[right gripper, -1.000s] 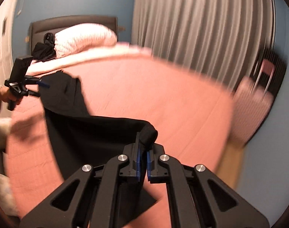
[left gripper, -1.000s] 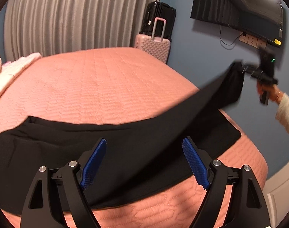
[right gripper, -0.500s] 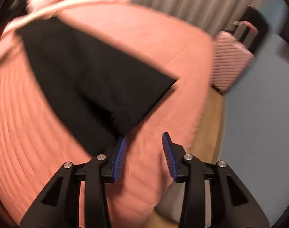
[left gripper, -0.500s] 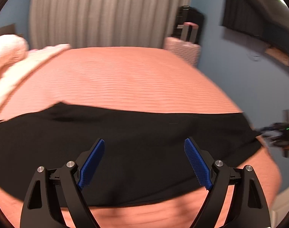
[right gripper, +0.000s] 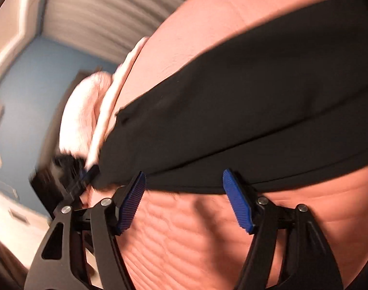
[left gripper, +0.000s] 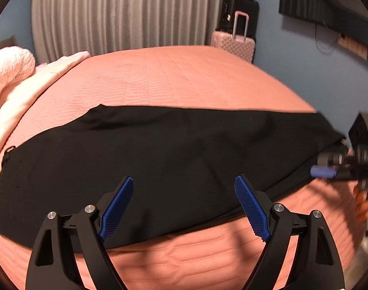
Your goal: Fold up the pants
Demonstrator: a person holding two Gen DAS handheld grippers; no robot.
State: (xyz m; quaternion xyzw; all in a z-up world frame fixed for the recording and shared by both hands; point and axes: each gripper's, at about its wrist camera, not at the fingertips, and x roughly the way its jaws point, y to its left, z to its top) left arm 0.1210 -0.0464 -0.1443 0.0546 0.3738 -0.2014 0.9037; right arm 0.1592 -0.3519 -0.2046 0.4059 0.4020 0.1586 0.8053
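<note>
Black pants (left gripper: 159, 159) lie flat on the pink bed, folded lengthwise into one long band running left to right. They also fill the right wrist view (right gripper: 244, 111). My left gripper (left gripper: 184, 205) is open and empty, just above the near edge of the pants at their middle. My right gripper (right gripper: 184, 198) is open and empty, over the bedspread just short of the pants' edge. It also shows in the left wrist view (left gripper: 334, 169), at the pants' right end. The left gripper appears blurred in the right wrist view (right gripper: 70, 176).
The pink quilted bedspread (left gripper: 184, 77) surrounds the pants. A pink fluffy pillow (left gripper: 7, 72) lies at the head on the left. A pink suitcase (left gripper: 234, 43) and a black one stand beyond the bed. A dark TV (left gripper: 329, 4) hangs on the blue wall.
My right gripper laid the lifted pant leg down over the other leg, opened and let go. It has swung round toward the bed. The left gripper stayed open.
</note>
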